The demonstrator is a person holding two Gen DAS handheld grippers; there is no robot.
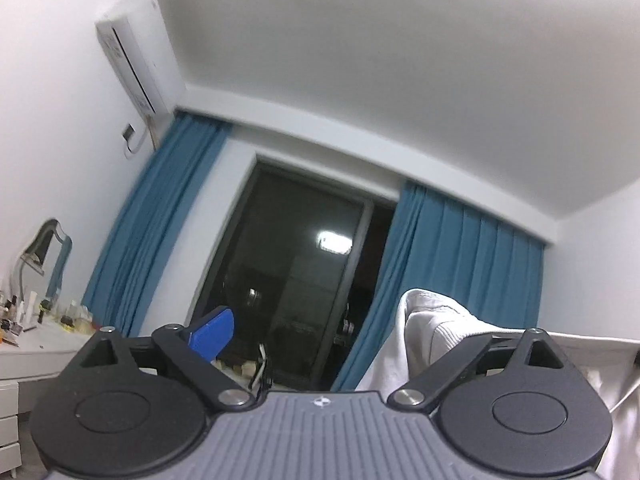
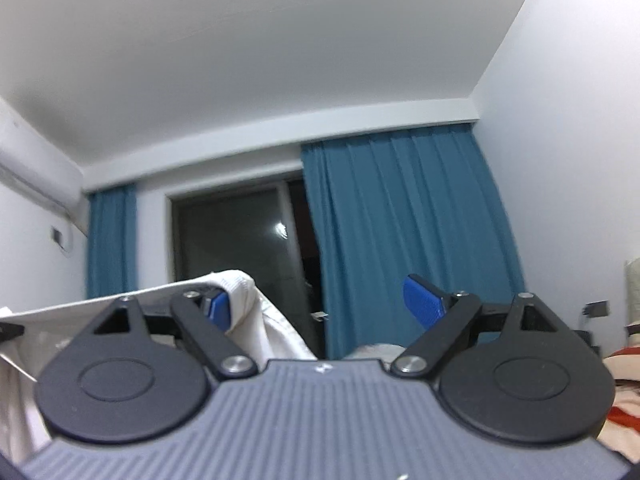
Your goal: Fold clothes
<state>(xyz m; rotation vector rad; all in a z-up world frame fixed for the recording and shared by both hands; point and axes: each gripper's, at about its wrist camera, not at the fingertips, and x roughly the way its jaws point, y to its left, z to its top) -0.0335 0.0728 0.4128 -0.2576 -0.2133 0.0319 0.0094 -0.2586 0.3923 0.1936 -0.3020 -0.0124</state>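
Note:
A white garment [image 1: 428, 328] hangs over the right-hand finger of my left gripper [image 1: 320, 326] and hides that finger. The left blue pad [image 1: 212, 334] is bare. The jaws stand wide apart, open. In the right wrist view the same white garment [image 2: 244, 304] drapes over the left blue pad [image 2: 220, 310] of my right gripper [image 2: 320, 300]. Its right pad [image 2: 424, 300] is bare and the jaws stand wide apart, open. The cloth stretches as a taut edge [image 2: 80, 300] off to the left. Both grippers point up towards the window and ceiling.
Blue curtains [image 1: 460, 264] flank a dark glass door [image 1: 296, 264]. An air conditioner [image 1: 128, 64] hangs on the left wall. A dressing table with bottles and a mirror [image 1: 44, 320] stands at the left. A red-striped blanket [image 2: 624, 404] lies at the right.

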